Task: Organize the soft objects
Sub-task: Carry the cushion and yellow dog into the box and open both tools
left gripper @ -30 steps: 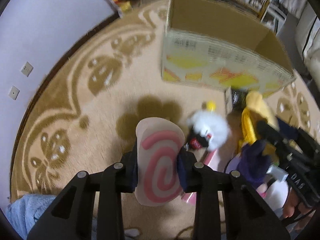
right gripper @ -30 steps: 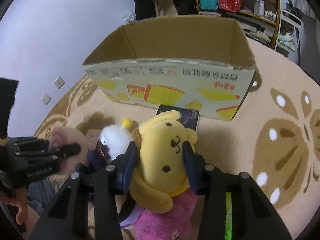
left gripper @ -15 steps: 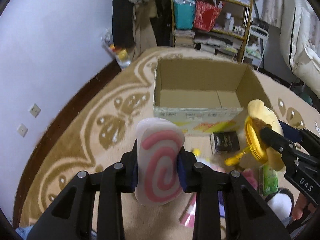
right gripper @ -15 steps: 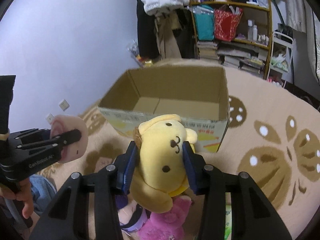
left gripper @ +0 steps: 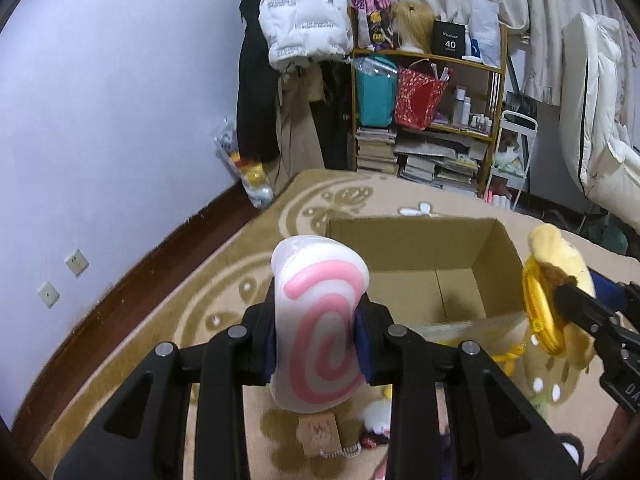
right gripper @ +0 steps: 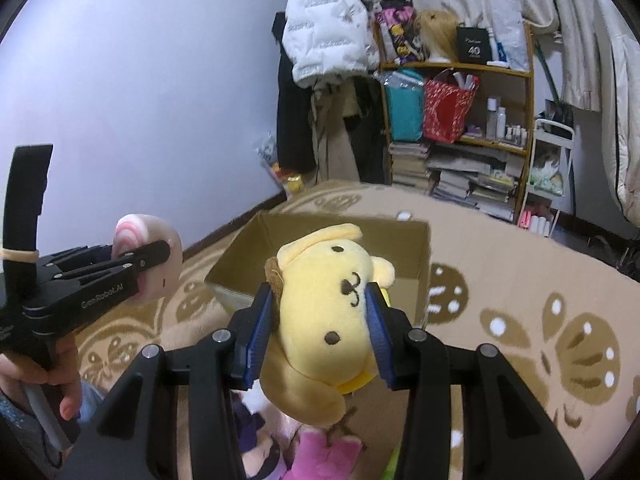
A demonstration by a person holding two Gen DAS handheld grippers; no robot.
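My left gripper is shut on a white plush roll with a pink swirl, held high above the rug, left of and in front of the open cardboard box. It also shows in the right wrist view. My right gripper is shut on a yellow dog plush, held above the box's near side. The dog plush shows at the right of the left wrist view. The box looks empty inside.
Several soft toys lie on the patterned rug below the grippers: a white fluffy one, a pink one, a purple one. A small cardboard tag lies there too. A cluttered shelf and hanging coats stand behind the box.
Both grippers have risen with their plush toys and tilted up, so the box's open inside and the room behind now show. The toy pile has dropped below.
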